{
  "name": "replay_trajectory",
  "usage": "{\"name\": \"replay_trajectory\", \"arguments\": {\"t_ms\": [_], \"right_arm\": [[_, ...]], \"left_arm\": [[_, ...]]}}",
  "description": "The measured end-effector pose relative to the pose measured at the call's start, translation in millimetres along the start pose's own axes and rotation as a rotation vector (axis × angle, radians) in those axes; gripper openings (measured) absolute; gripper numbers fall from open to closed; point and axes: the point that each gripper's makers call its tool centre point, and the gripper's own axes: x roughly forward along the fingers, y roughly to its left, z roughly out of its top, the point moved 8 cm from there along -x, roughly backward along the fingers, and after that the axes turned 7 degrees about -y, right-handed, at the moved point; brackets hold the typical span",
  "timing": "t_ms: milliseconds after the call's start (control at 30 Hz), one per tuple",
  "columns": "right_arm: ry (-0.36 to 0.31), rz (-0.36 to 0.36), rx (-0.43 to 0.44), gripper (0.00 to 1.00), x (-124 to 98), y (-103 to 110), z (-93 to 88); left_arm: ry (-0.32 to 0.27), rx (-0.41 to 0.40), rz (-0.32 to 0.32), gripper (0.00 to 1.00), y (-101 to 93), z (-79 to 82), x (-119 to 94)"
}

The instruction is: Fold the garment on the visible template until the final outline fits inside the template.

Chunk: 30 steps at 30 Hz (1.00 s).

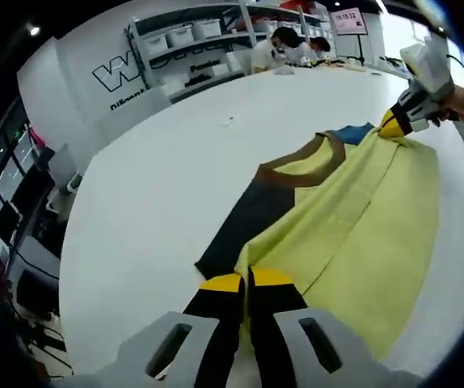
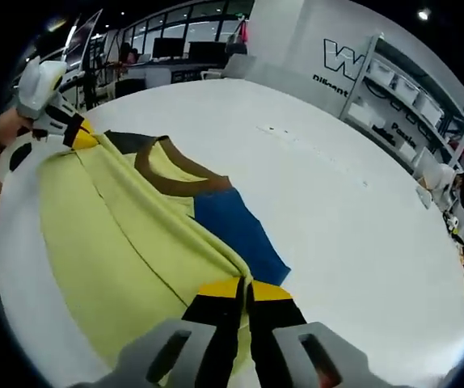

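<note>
Both my tongs, left point(image 1: 247, 280) and right point(image 2: 246, 287), pinch closed on the yellow shirt point(image 1: 353, 218) (brown collar, one dark and one blue sleeve) lying on the white table point(image 1: 175, 170).

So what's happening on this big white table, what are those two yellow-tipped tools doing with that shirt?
A person is folding a yellow garment with a hand-held gripper in each hand. The left gripper and the right gripper each have their jaws shut on an edge of the cloth, holding it stretched between them over the white table. The brown collar, a dark sleeve and a blue sleeve show beside the lifted yellow fabric.
</note>
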Motion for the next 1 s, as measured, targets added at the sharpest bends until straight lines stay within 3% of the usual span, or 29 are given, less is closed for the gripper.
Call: {"name": "replay_trajectory", "arguments": {"t_ms": [67, 167, 267, 367, 433, 500, 667, 867, 933, 1000], "right_arm": [[0.022, 0.020, -0.003, 0.00, 0, -2, 1.3], [0.060, 0.042, -0.057, 0.00, -1, -2, 2.7], [0.084, 0.061, -0.068, 0.00, -3, -1, 2.5], [0.123, 0.103, -0.054, 0.00, -9, -1, 0.0], [0.146, 0.119, -0.038, 0.00, -13, 0, -2.0], [0.158, 0.133, -0.033, 0.00, -16, 2, -3.4], [0.186, 0.166, -0.039, 0.00, -22, 4, -7.2], [0.232, 0.233, -0.044, 0.00, -26, 4, -7.9], [0.268, 0.262, -0.035, 0.00, -28, 3, -9.5], [0.340, 0.280, 0.006, 0.00, -33, 6, -10.9]], "left_arm": [[-0.001, -0.063, -0.001, 0.05, -0.1, -1.7, -1], [0.033, -0.048, -0.025, 0.05, -2.6, -0.9, -5], [0.032, -0.016, -0.035, 0.05, -6.8, -2.0, -8], [0.046, -0.064, -0.039, 0.05, -8.8, -4.1, -11], [0.087, 0.029, -0.089, 0.05, -12.2, -1.9, -14], [0.093, 0.068, -0.095, 0.05, -13.9, -1.4, -14], [0.121, 0.043, -0.131, 0.04, -9.9, -1.3, -12], [0.216, 0.052, -0.212, 0.04, -9.4, 2.7, -12], [0.248, 0.003, -0.249, 0.05, -11.2, 1.3, -16], [0.253, 0.032, -0.265, 0.04, -13.8, 1.7, -17]]}}
